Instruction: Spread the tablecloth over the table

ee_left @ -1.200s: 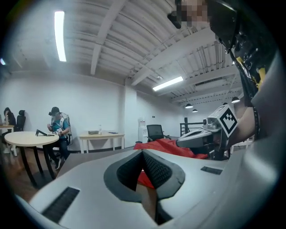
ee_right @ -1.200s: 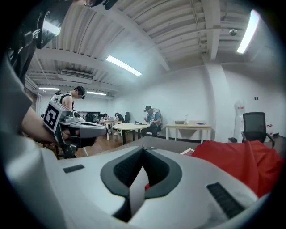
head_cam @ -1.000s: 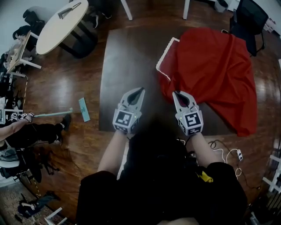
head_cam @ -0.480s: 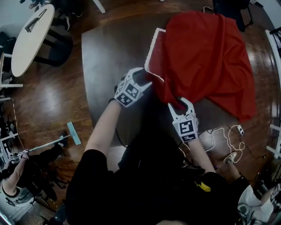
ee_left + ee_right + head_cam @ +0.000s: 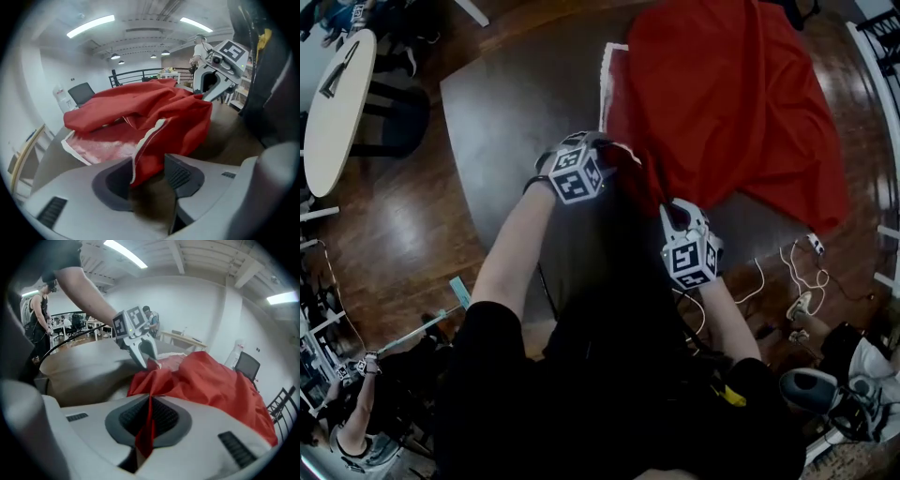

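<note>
My right claw (image 5: 149, 420) has just closed flat on a red fold of the tablecloth (image 5: 731, 103), which lies bunched ahead of me on the dark table (image 5: 520, 103). My left claw (image 5: 149, 177) has just been closing too. Its jaws stand apart, with the white-edged hem hanging between them.

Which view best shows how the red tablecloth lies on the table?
Head view: most of the tablecloth shows, bunched on the right of the table. Left gripper view gives only its white-hemmed near corner; right gripper view, a side-on heap.
</note>
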`<state>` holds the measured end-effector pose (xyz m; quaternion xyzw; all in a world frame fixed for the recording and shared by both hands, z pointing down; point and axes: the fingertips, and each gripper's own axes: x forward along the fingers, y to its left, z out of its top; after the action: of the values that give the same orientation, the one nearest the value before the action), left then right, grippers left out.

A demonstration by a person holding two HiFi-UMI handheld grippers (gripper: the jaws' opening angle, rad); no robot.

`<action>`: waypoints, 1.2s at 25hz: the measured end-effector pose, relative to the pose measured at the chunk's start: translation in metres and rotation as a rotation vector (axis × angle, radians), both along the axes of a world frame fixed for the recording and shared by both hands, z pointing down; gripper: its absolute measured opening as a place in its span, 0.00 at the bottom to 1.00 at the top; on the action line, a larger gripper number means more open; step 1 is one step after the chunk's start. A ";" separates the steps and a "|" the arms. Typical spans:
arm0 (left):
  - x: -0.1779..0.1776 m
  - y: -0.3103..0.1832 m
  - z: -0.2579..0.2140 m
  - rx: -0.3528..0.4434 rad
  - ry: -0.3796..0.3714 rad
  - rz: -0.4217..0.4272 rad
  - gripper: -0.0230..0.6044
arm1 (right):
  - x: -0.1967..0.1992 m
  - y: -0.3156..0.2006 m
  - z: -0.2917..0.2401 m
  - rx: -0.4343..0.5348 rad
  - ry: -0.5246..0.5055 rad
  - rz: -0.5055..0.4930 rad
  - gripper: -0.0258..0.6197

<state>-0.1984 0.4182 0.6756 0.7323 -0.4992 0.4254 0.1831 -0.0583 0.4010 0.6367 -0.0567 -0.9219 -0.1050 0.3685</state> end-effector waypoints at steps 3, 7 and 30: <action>0.002 0.005 -0.011 0.020 0.002 -0.014 0.05 | -0.017 -0.014 -0.039 0.002 -0.103 0.018 0.05; -0.005 0.013 -0.054 0.173 0.071 -0.172 0.05 | -0.034 -0.038 -0.081 0.021 -0.258 0.058 0.05; 0.071 0.174 -0.249 0.282 0.206 -0.428 0.05 | -0.174 0.060 -0.194 0.045 -0.496 -0.326 0.06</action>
<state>-0.1278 0.5917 0.4266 0.6678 -0.6756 0.2267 0.2150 -0.2327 0.4606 0.4426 -0.1684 -0.9600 -0.1939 0.1117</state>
